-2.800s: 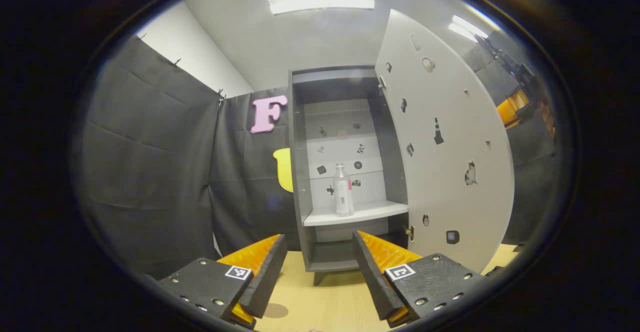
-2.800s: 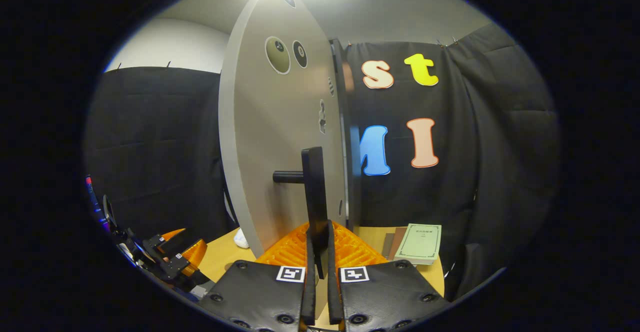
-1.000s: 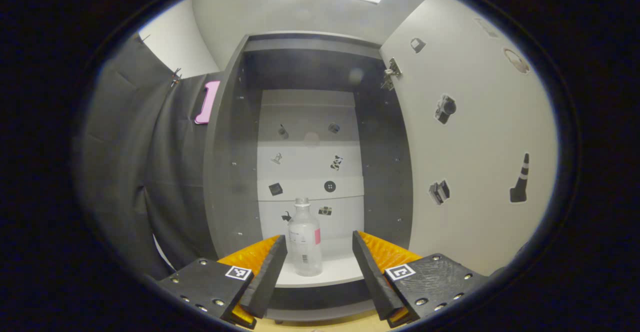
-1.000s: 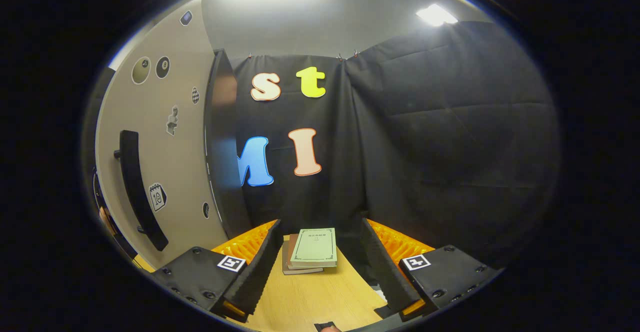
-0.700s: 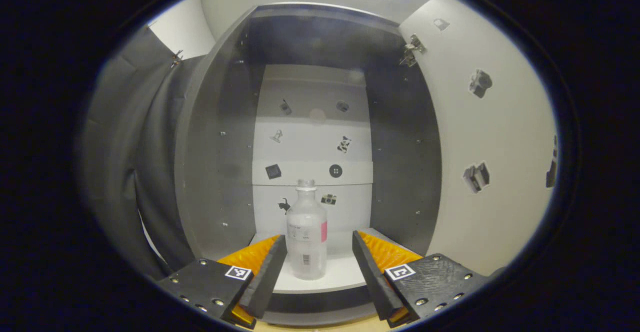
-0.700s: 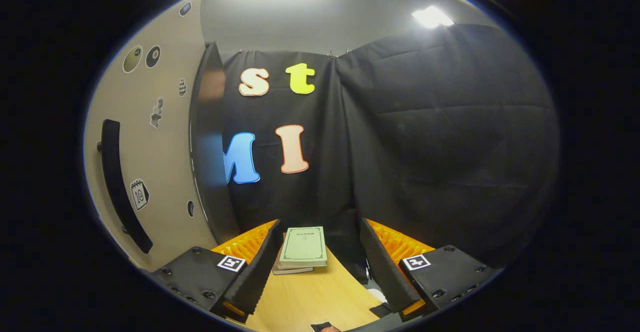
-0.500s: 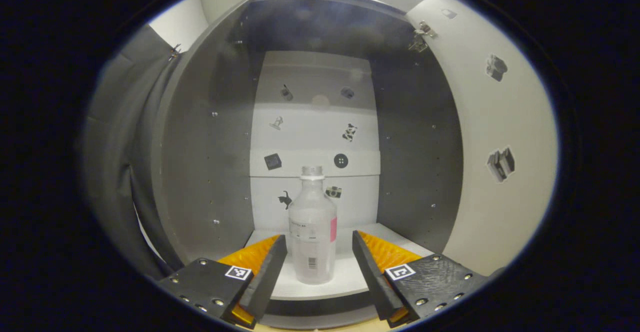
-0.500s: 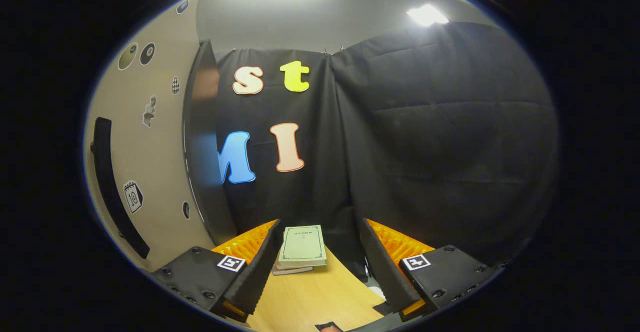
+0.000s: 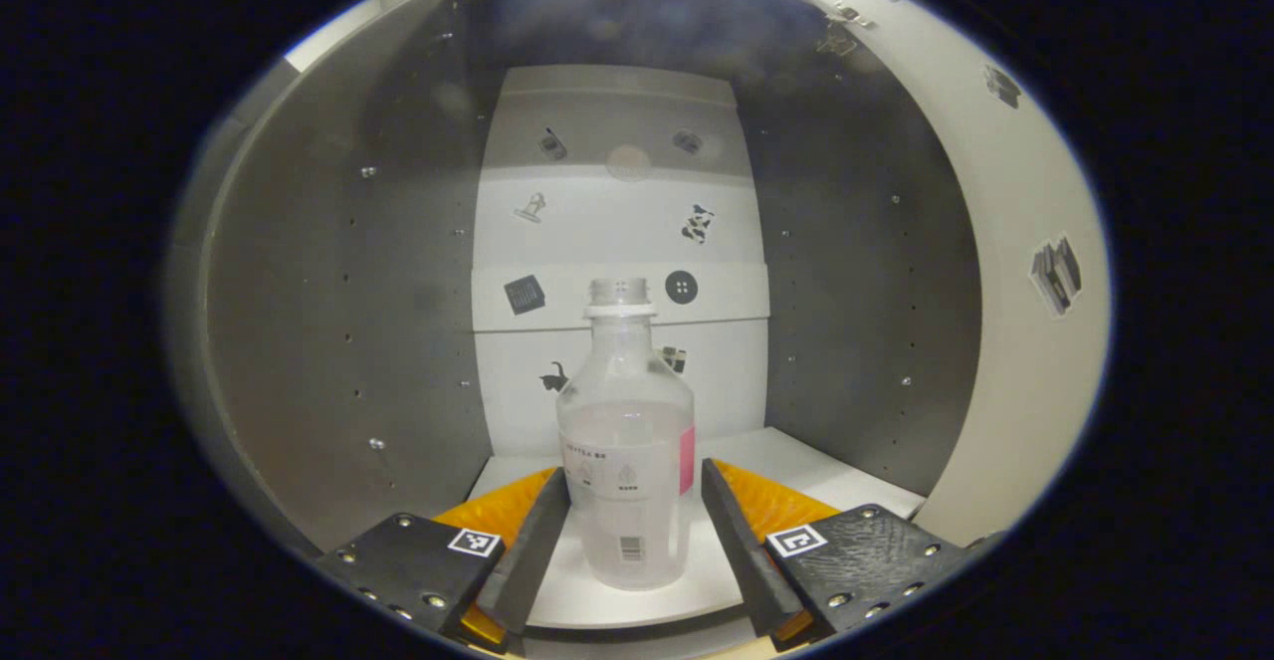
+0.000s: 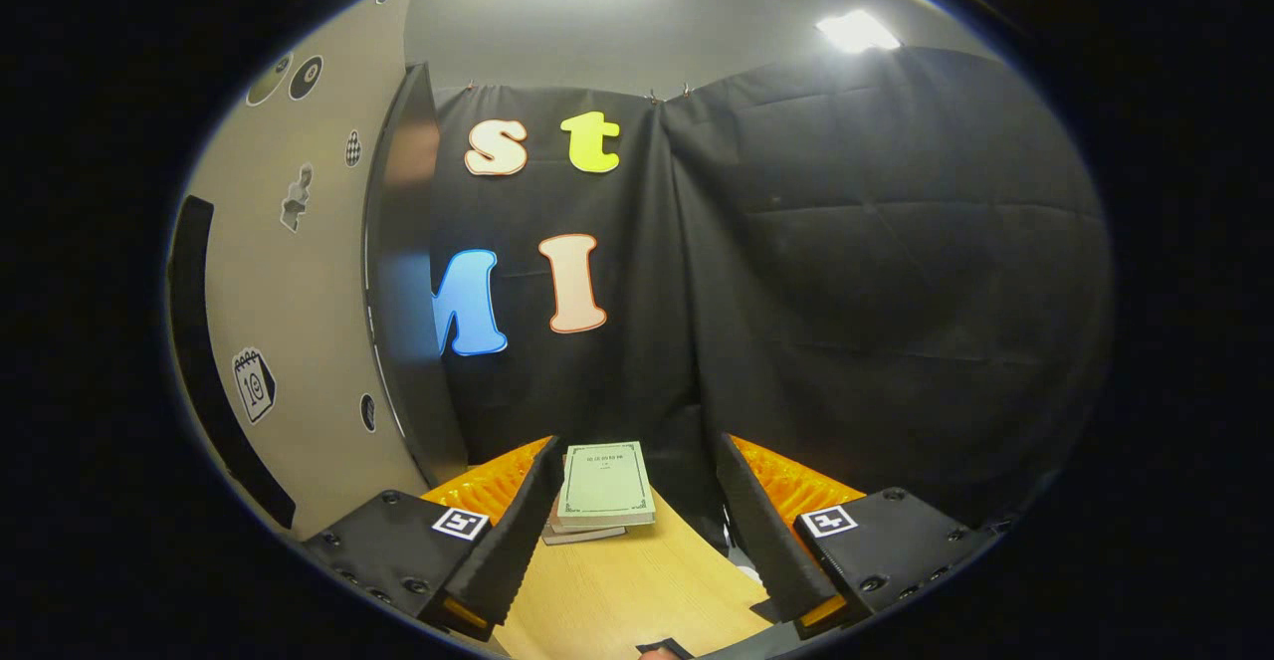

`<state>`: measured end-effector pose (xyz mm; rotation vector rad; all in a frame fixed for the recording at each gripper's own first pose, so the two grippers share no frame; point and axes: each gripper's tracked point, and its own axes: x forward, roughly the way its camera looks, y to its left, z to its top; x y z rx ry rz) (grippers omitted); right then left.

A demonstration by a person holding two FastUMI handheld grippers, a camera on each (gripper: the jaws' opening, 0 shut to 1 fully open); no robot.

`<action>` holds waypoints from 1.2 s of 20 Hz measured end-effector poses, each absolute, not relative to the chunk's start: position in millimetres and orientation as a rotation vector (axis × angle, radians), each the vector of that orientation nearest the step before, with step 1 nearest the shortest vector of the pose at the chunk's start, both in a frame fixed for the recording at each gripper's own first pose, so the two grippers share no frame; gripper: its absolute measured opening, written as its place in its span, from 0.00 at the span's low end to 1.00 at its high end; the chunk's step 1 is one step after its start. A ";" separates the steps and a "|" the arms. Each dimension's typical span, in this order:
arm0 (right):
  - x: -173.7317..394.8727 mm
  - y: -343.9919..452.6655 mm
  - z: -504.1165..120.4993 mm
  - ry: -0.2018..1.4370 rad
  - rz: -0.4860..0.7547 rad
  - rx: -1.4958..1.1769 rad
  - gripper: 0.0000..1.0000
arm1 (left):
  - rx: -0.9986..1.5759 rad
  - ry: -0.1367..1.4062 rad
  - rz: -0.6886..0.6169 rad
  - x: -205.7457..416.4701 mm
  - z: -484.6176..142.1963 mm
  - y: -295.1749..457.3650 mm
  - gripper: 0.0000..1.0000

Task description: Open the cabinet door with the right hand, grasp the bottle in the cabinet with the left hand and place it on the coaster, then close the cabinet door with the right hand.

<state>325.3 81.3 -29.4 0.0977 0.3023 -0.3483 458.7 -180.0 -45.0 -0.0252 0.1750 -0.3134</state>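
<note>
The clear plastic bottle with white cap [image 9: 625, 441] stands upright on the white cabinet shelf [image 9: 776, 461], between the spread fingers of the left gripper [image 9: 631, 521], with a narrow gap at each side. The dark grey cabinet side walls [image 9: 398, 341] close both flanks. The right gripper [image 10: 631, 516] has free wooden tabletop [image 10: 627, 590] ahead; a stack of books [image 10: 600, 491] and the open beige cabinet door [image 10: 299, 341] limit it

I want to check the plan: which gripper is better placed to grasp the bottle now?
The left gripper. It is open with the bottle standing upright between its fingers on the cabinet shelf. The right gripper is open and faces the books on the table.
</note>
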 end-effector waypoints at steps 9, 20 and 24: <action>318.3 83.2 -24.9 0.294 -0.329 0.103 0.98 | -0.061 0.093 -0.293 433.4 -8.3 -157.0 0.72; 312.6 99.6 -10.8 0.268 -0.213 0.109 0.98 | -0.059 0.068 -0.189 353.3 15.9 -78.6 0.74; 308.3 109.6 -7.0 0.260 -0.165 0.105 0.98 | -0.064 0.065 -0.128 318.1 13.8 -34.9 0.72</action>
